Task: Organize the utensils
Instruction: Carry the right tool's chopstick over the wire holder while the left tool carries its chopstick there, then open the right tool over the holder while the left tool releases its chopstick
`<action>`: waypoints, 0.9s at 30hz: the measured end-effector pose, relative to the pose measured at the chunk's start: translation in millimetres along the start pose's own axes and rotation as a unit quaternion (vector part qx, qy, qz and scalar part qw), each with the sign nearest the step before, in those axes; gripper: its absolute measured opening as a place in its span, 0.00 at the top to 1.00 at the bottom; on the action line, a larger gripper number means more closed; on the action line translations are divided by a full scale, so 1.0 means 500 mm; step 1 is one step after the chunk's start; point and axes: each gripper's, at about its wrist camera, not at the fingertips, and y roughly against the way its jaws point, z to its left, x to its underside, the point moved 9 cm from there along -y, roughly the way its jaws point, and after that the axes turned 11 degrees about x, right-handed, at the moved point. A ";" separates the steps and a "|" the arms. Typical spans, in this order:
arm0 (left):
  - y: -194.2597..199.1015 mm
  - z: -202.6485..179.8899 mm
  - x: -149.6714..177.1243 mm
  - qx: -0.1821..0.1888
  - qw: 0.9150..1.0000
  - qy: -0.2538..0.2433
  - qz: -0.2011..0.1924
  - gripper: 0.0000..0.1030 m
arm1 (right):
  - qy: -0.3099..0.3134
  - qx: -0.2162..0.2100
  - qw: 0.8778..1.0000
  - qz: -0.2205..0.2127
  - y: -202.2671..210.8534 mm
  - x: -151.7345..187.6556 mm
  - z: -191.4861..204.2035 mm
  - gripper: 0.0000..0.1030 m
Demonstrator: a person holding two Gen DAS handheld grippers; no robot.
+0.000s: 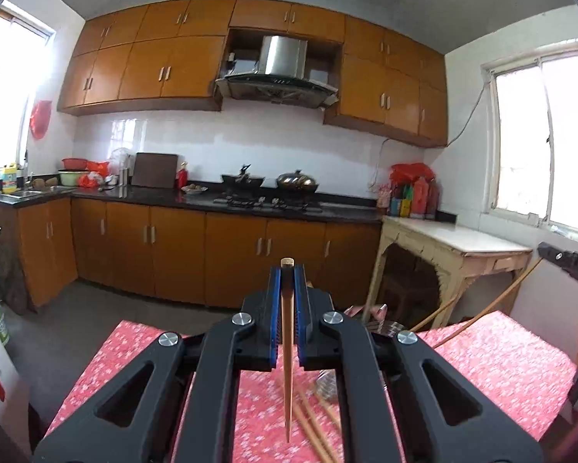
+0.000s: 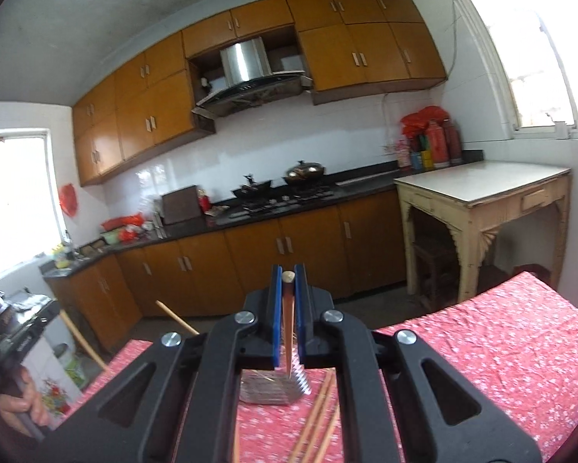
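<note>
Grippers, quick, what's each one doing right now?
Left gripper: closed on a wooden chopstick.
Right gripper: closed on another wooden chopstick.

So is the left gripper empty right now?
No, the left gripper is shut on a wooden chopstick, which stands upright between its blue pads above the pink tablecloth.
</note>
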 end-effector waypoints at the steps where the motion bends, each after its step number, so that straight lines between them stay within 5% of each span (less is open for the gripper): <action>1: -0.002 -0.010 -0.015 0.008 1.000 0.000 -0.005 0.94 | 0.002 -0.004 1.000 -0.005 0.003 -0.010 0.010 0.93; 9: -0.030 -0.080 -0.125 0.031 0.998 -0.008 -0.055 0.94 | 0.015 0.000 0.999 -0.045 -0.019 -0.085 0.066 0.93; 14: -0.078 -0.100 -0.169 0.017 0.996 -0.002 -0.089 0.94 | 0.033 0.009 0.999 -0.028 -0.097 -0.087 0.094 0.93; 21: -0.194 -0.095 -0.139 -0.007 0.996 0.026 -0.085 0.94 | 0.042 0.006 0.999 0.029 -0.209 -0.035 0.097 0.93; 27: -0.296 -0.086 -0.066 -0.027 0.999 0.018 -0.035 0.94 | 0.049 -0.002 0.996 0.078 -0.292 0.018 0.103 0.93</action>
